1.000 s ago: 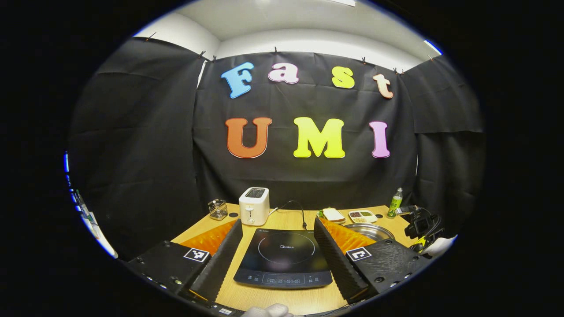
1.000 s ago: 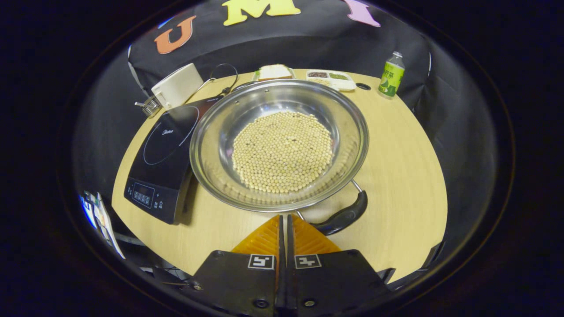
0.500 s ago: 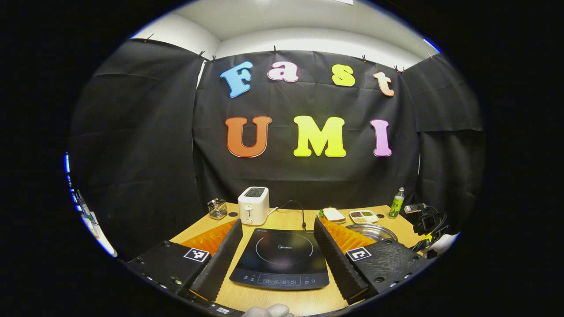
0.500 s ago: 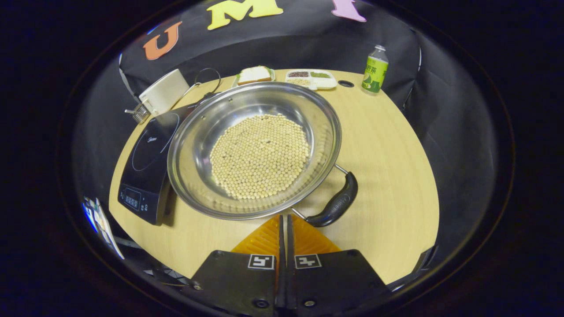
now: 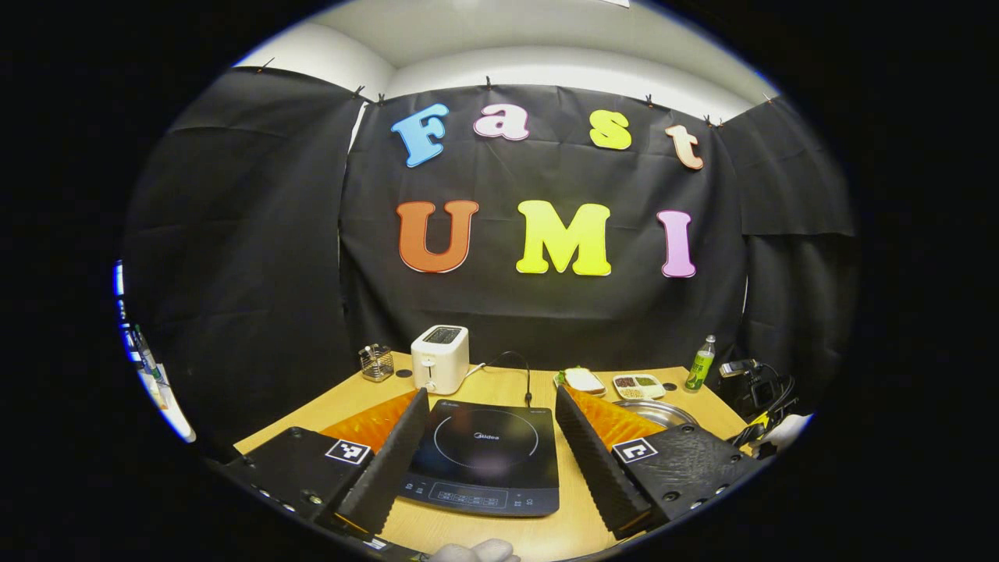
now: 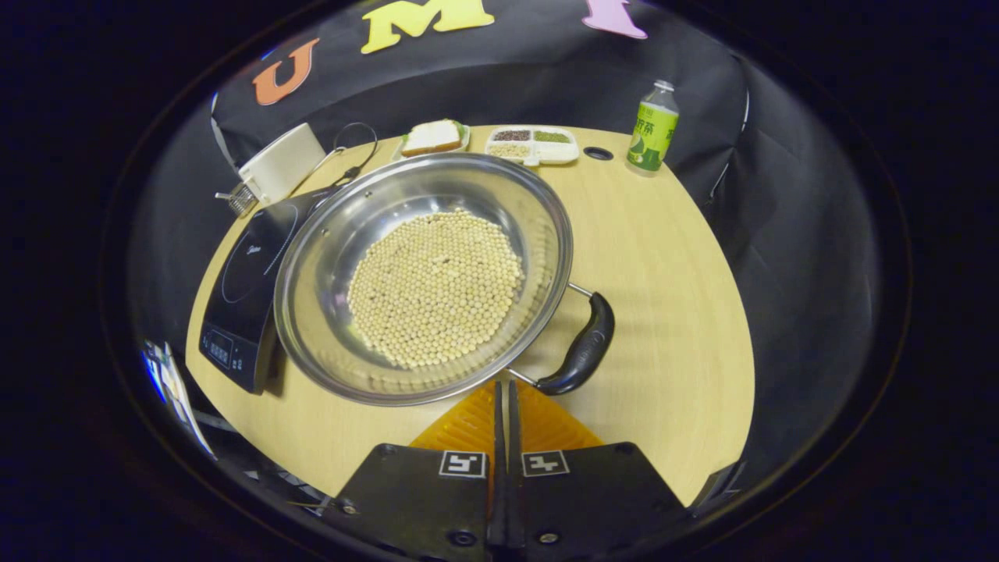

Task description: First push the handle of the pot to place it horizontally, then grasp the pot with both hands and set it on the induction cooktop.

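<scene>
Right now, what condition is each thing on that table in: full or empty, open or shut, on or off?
pot: holds pale beans, on the table beside the cooktop
pot handle: free, unheld
induction cooktop: bare, nothing on it
bottle: upright, capped
toaster: upright; slots look empty
left gripper: open
right gripper: shut, holding nothing

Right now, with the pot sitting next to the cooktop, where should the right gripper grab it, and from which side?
Take the pot by its black loop handle, coming from the pot's right side, away from the induction cooktop. The handle stands clear of the rim on two metal rods, so fingers could straddle it. The right gripper, now shut, must open first.
</scene>
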`<state>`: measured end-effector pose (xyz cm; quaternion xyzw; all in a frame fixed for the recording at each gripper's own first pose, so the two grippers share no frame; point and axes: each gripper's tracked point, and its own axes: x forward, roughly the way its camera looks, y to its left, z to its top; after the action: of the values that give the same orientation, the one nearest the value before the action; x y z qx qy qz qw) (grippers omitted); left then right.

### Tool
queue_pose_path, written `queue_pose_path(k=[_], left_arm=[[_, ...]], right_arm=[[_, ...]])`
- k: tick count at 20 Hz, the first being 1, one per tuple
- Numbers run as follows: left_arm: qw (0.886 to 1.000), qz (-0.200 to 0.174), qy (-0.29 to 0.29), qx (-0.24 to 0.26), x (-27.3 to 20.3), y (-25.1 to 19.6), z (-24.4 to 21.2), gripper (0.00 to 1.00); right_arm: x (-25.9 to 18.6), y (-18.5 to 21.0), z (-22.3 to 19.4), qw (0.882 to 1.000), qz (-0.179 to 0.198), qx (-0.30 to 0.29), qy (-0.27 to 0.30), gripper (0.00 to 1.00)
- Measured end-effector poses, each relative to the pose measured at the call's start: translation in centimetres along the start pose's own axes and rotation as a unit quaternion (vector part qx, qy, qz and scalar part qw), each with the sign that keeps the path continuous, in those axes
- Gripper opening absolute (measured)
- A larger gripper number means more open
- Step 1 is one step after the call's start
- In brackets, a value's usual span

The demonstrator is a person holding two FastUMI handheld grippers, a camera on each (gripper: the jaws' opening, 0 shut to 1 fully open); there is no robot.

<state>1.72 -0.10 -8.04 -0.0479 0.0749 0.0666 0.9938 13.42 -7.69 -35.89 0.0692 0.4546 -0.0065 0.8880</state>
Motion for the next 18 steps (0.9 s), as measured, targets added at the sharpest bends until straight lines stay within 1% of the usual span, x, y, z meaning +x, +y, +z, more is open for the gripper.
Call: queue_pose_path(k=[1, 3, 4, 6, 7, 8, 9, 10, 13, 14, 16, 17, 18], left_arm=[[1.000, 0.003, 0.002, 0.000, 0.1, -0.4, -0.2, 0.97], [1.000, 0.009, 0.003, -0.004, 0.3, -1.1, -0.5, 0.97], [1.000, 0.012, 0.005, -0.005, 0.4, -1.5, -0.6, 0.97], [1.000, 0.019, 0.006, -0.007, 0.6, -2.2, -0.9, 0.97], [1.000, 0.023, 0.007, -0.008, 0.7, -2.6, -0.9, 0.97], [1.000, 0.027, 0.007, -0.009, 0.8, -2.9, -1.0, 0.97], [0.999, 0.030, 0.008, -0.010, 0.9, -3.4, -1.1, 0.97], [0.999, 0.034, 0.011, -0.009, 1.1, -3.8, -1.4, 0.97], [0.999, 0.043, 0.012, -0.008, 1.4, -5.0, -1.5, 0.97], [0.999, 0.047, 0.012, -0.006, 1.4, -5.4, -1.6, 0.97], [0.998, 0.056, 0.014, -0.003, 1.5, -6.1, -1.7, 0.97], [0.998, 0.058, 0.014, -0.001, 1.6, -6.6, -1.7, 0.97], [0.998, 0.061, 0.014, 0.001, 1.7, -7.0, -1.8, 0.96]], right_arm=[[0.0, -0.5, 0.3, 1.000, -0.001, -0.004, 0.000, 0.00], [0.0, -1.4, 0.7, 1.000, -0.002, -0.018, 0.000, 0.04], [0.0, -1.8, 0.9, 1.000, -0.002, -0.028, -0.001, 0.00], [0.3, -2.9, 1.6, 0.999, -0.005, -0.046, -0.002, 0.01], [0.5, -3.4, 2.0, 0.999, -0.006, -0.051, -0.002, 0.04], [0.6, -3.9, 2.3, 0.998, -0.006, -0.056, -0.003, 0.01], [0.7, -4.4, 2.7, 0.998, -0.005, -0.059, -0.004, 0.01], [0.9, -4.9, 3.0, 0.998, -0.005, -0.065, -0.005, 0.04], [1.3, -6.0, 4.2, 0.996, -0.006, -0.092, -0.012, 0.04], [1.5, -6.5, 4.5, 0.995, -0.006, -0.100, -0.015, 0.07], [1.9, -7.1, 5.4, 0.993, -0.004, -0.114, -0.020, 0.07], [2.0, -7.5, 5.7, 0.993, -0.004, -0.119, -0.020, 0.01], [2.4, -7.7, 5.9, 0.992, -0.001, -0.122, -0.021, 0.04]])
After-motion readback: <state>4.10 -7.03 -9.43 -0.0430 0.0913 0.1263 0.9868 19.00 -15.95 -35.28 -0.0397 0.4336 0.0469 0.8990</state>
